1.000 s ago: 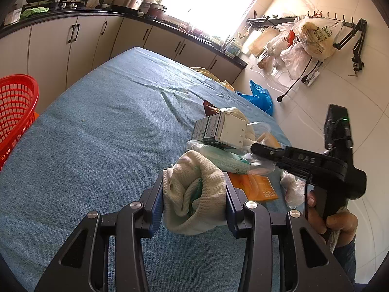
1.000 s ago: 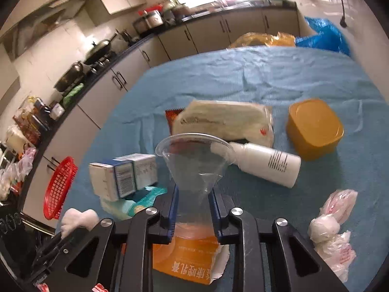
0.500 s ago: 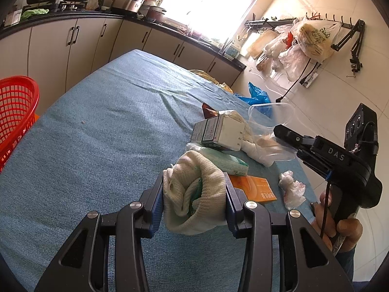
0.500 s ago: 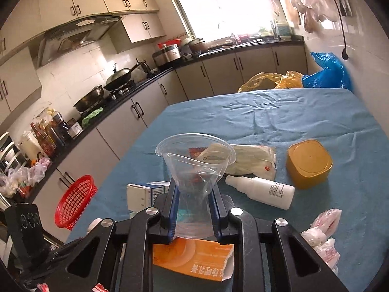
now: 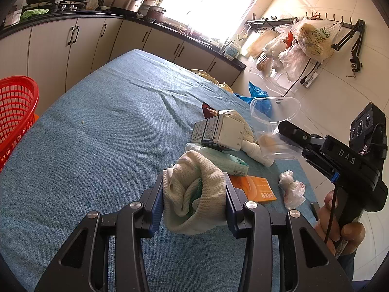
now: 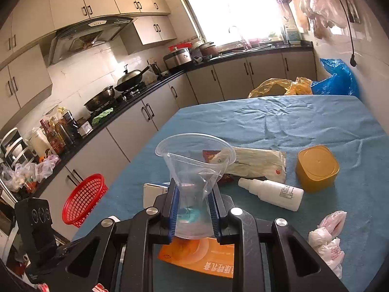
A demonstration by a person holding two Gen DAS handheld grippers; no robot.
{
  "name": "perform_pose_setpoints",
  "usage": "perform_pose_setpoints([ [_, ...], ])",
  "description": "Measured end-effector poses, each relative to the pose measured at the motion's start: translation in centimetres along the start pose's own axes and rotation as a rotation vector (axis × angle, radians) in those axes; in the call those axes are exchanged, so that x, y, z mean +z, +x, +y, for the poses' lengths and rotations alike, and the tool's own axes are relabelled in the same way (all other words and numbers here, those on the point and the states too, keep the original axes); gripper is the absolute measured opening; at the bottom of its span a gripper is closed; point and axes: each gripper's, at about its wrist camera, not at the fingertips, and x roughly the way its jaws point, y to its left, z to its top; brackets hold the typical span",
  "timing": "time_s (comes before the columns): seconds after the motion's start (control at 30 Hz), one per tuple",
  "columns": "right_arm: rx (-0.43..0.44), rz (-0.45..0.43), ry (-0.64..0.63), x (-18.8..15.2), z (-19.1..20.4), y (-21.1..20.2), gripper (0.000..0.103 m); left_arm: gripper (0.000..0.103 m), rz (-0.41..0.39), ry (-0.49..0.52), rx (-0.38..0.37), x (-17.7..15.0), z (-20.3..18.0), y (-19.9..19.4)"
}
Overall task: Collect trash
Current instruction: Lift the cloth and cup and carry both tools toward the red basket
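A clear plastic cup (image 6: 194,170), one piece of the trash, is pinched near its base between the blue pads of the right gripper (image 6: 193,209); the thin wall is creased inward, and the rim stands above the fingers, off the table. In the left wrist view the same cup (image 5: 272,112) hangs over the pile, clear of the things below. A balled cream knitted cloth (image 5: 194,194) is clamped in the left gripper (image 5: 194,194), its folds bulging past the pads, just above the blue tablecloth (image 5: 97,146). Each tool thus carries one item, probably so that both can go to the bin in a single trip.

Remaining on the table: a small white carton (image 5: 218,133), a white spray bottle (image 6: 272,192), an orange packet (image 6: 201,255), crumpled white plastic (image 6: 325,241), a long cream pouch (image 6: 257,163) and a yellow lidded tub (image 6: 316,168). The tub may not be trash.

A red mesh basket (image 6: 85,199) stands beyond the table's left edge, below table level, and is the likely receptacle. The person's hand (image 5: 340,221) grips the right tool's handle.
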Motion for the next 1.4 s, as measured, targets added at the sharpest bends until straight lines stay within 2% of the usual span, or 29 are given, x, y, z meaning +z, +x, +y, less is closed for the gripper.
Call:
perform_pose_setpoints([
  [1.2, 0.041, 0.015, -0.033, -0.7, 0.9, 0.5, 0.025, 0.041, 0.003, -0.003, 0.000, -0.1, -0.1, 0.4],
  [1.4, 0.039, -0.012, -0.046, -0.6, 1.4, -0.1, 0.025, 0.041, -0.006, -0.002, 0.011, 0.0, 0.0, 0.2],
])
